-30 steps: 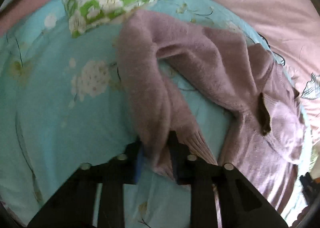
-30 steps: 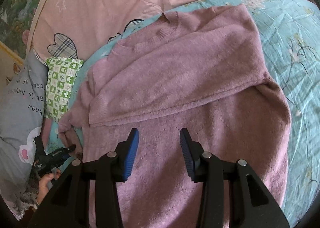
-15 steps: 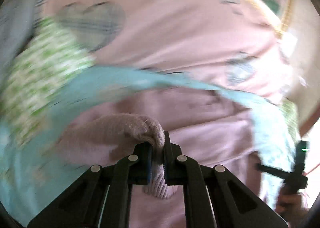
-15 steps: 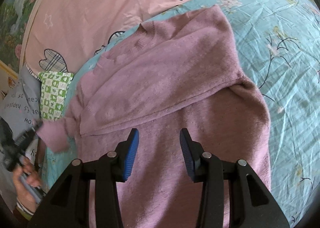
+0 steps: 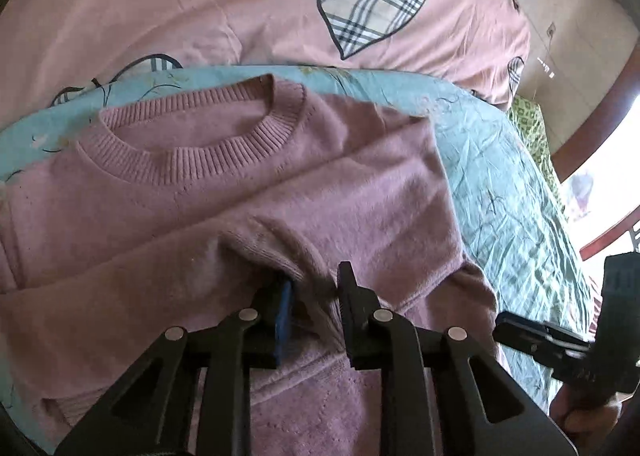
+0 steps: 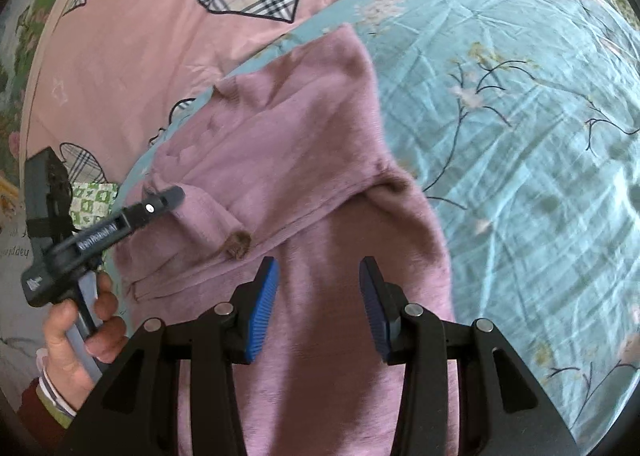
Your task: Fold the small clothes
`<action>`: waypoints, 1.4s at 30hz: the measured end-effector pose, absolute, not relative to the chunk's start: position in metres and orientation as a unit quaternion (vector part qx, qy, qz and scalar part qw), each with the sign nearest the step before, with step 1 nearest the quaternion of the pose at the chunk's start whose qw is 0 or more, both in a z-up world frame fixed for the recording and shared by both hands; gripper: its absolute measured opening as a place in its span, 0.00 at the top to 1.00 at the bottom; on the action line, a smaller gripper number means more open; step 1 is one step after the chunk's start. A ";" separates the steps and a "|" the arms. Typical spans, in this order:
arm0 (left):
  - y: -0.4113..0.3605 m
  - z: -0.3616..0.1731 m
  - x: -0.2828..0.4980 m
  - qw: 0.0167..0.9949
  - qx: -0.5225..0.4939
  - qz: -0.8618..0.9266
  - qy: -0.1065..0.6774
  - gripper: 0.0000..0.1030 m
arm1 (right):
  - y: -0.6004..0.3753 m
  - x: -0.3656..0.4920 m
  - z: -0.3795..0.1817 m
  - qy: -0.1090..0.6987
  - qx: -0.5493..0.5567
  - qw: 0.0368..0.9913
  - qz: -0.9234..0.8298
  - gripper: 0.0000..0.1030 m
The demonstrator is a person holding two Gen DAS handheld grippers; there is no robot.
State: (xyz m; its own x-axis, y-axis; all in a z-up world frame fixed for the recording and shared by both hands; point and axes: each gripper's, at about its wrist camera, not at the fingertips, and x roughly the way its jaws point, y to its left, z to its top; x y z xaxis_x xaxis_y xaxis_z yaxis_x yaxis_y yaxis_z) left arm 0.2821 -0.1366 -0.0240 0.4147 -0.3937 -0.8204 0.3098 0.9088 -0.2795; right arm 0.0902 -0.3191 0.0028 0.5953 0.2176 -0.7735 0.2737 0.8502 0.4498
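A pink knit sweater (image 5: 280, 192) lies on a teal floral sheet (image 5: 500, 184), with its ribbed collar (image 5: 200, 152) at the far side. Both sleeves are folded across its chest. My left gripper (image 5: 314, 296) sits low over the folded sleeve with its jaws parted and a fold of sleeve fabric between them. My right gripper (image 6: 318, 288) is open and empty, hovering over the sweater's body (image 6: 332, 224). The left gripper also shows in the right wrist view (image 6: 160, 200), over the sleeve cuff (image 6: 238, 244).
A pink bedspread with plaid hearts (image 5: 372, 8) lies beyond the sheet. A green checked cushion (image 6: 94, 204) sits at the left. Bare teal sheet (image 6: 520, 136) lies right of the sweater. A bed rail (image 5: 600, 128) stands at the right.
My left gripper carried the left sleeve from the sheet across onto the sweater's chest, then opened its jaws. My right gripper stayed open and drifted slightly over the body.
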 end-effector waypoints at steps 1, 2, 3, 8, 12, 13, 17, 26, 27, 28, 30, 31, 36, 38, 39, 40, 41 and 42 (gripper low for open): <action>-0.134 -0.022 0.279 0.839 -0.045 -0.213 0.498 0.74 | -0.320 0.091 0.003 0.449 0.272 0.851 -0.017 0.57; -0.131 -0.020 0.274 0.840 -0.048 -0.216 0.496 0.73 | -0.320 0.093 0.003 0.447 0.269 0.853 -0.014 0.57; -0.124 -0.015 0.267 0.844 -0.050 -0.214 0.490 0.70 | -0.317 0.095 0.004 0.446 0.266 0.854 -0.009 0.57; -0.070 -0.003 0.231 0.856 -0.074 -0.176 0.480 0.63 | -0.292 0.110 0.008 0.446 0.227 0.865 0.038 0.57; -0.006 -0.010 0.199 0.865 -0.089 -0.097 0.483 0.58 | -0.259 0.130 0.010 0.449 0.154 0.876 0.078 0.57; 0.008 -0.016 0.193 0.866 -0.088 -0.072 0.487 0.56 | -0.249 0.135 0.011 0.448 0.130 0.880 0.089 0.56; 0.057 -0.043 0.184 0.855 -0.088 0.006 0.512 0.56 | -0.215 0.154 0.008 0.441 0.034 0.891 0.108 0.45; 0.069 -0.069 0.209 0.861 -0.045 0.060 0.503 0.56 | -0.177 0.196 -0.009 0.440 -0.110 0.882 0.125 0.79; 0.067 -0.071 0.212 0.860 -0.043 0.068 0.505 0.56 | -0.176 0.199 -0.007 0.449 -0.105 0.877 0.136 0.90; 0.068 -0.074 0.217 0.859 -0.045 0.075 0.505 0.57 | -0.179 0.201 -0.004 0.459 -0.087 0.871 0.150 0.90; 0.073 -0.076 0.223 0.858 -0.061 0.087 0.502 0.57 | -0.197 0.203 0.014 0.475 0.042 0.853 0.211 0.90; 0.077 -0.077 0.224 0.858 -0.070 0.092 0.501 0.56 | -0.210 0.203 0.023 0.471 0.119 0.841 0.238 0.91; 0.091 -0.078 0.221 0.854 -0.103 0.095 0.501 0.54 | -0.311 0.198 0.044 0.381 0.398 0.801 0.232 0.91; 0.084 -0.078 0.222 0.855 -0.095 0.085 0.502 0.54 | -0.343 0.195 0.029 0.387 0.419 0.803 0.174 0.91; 0.080 -0.077 0.221 0.856 -0.087 0.085 0.503 0.54 | -0.356 0.194 0.018 0.400 0.424 0.800 0.141 0.91; 0.077 -0.078 0.222 0.856 -0.079 0.087 0.504 0.54 | -0.369 0.190 0.003 0.412 0.441 0.791 0.101 0.91; 0.075 -0.079 0.223 0.855 -0.073 0.091 0.506 0.54 | -0.383 0.185 -0.010 0.417 0.465 0.778 0.064 0.90; 0.075 -0.080 0.224 0.853 -0.076 0.094 0.508 0.54 | -0.391 0.180 -0.016 0.416 0.479 0.772 0.042 0.88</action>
